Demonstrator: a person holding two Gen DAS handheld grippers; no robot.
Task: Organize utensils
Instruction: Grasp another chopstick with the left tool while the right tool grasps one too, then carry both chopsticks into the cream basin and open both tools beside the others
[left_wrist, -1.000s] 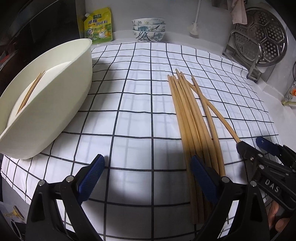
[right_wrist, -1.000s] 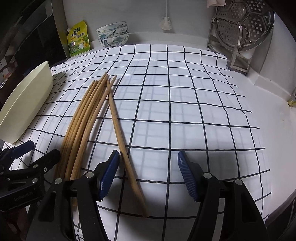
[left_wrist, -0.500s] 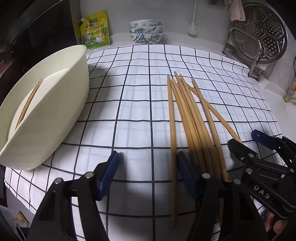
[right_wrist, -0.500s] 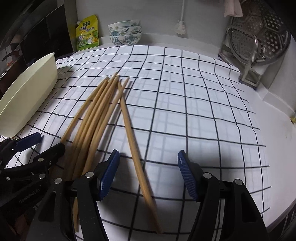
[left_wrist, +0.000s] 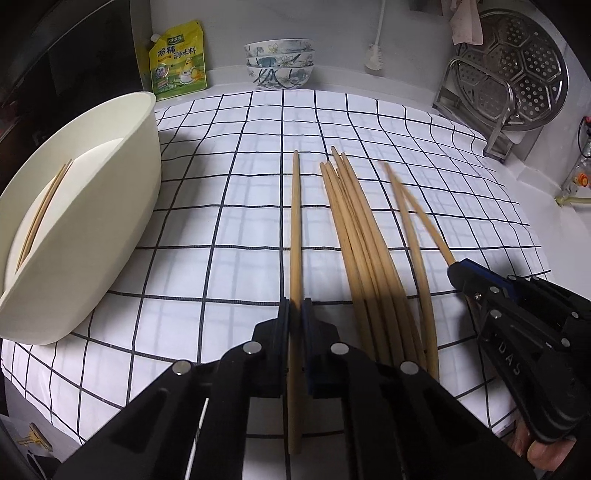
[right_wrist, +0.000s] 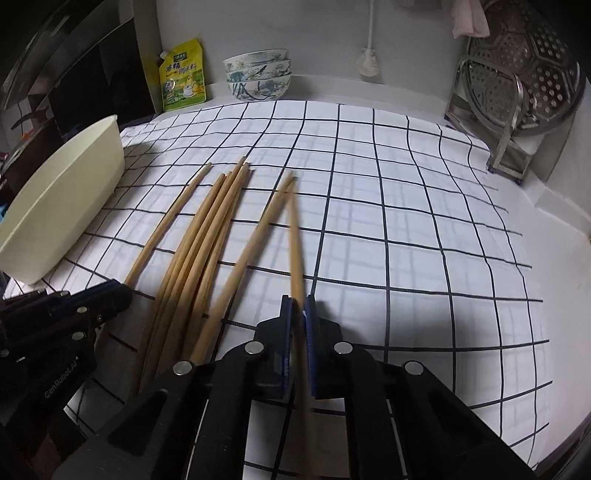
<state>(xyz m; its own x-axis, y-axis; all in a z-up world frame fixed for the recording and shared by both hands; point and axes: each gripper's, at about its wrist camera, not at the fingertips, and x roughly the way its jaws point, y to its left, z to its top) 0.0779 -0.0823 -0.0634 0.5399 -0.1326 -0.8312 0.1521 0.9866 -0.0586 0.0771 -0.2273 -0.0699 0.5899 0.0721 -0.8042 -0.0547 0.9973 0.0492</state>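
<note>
Chopsticks lie on the checked cloth (left_wrist: 229, 229) in front of us, and each of our grippers has its jaws closed around one of them. Our left gripper (left_wrist: 294, 310) pinches a single chopstick (left_wrist: 295, 229) near its thick end; the stick runs straight ahead between the blue pads, apart from the rest of the pile, its far tip pointing toward the stacked bowls (left_wrist: 279, 62) at the back wall. Our right gripper (right_wrist: 298, 306) clamps another chopstick (right_wrist: 294, 243), which looks blurred in the right wrist view; its far tip sits just beside the tip of a neighbouring stick (right_wrist: 255, 240) that lies on the cloth. Between the two held sticks, the loose bundle of chopsticks (left_wrist: 354, 229) rests fanned on the cloth, thick ends toward us. To our left stands the cream bin (left_wrist: 110, 206), tilted toward us in the fisheye, with a pair of chopsticks (left_wrist: 46, 206) already lying inside it. We cannot tell whether either held stick is clear of the cloth. A yellow seasoning pouch (left_wrist: 177, 61) leans beside the bowls, and a metal steamer rack (left_wrist: 513, 70) stands at the far right.
</note>
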